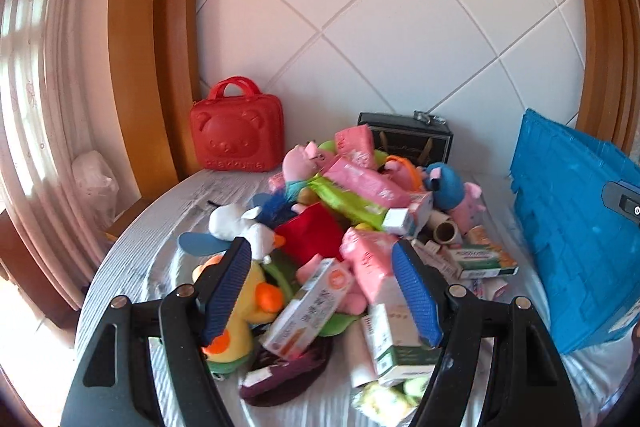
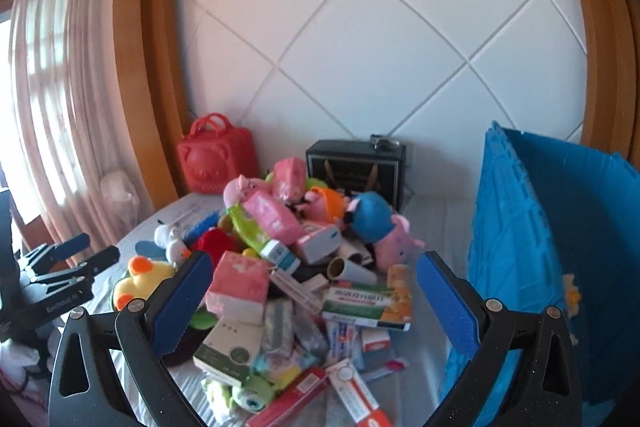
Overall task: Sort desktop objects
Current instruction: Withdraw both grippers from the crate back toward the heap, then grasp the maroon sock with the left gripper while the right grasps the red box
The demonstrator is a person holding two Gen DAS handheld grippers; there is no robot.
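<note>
Case [image 1: 236, 131] embossed "Rilakkuma"

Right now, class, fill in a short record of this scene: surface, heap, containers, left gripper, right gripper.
surface: striped sheet
heap: plush toys, pink tissue packs and small boxes, piled together; yellow duck plush at its left edge
containers: red bear case and black box at the wall; blue crate on the right
left gripper: open, empty
right gripper: open, empty
</note>
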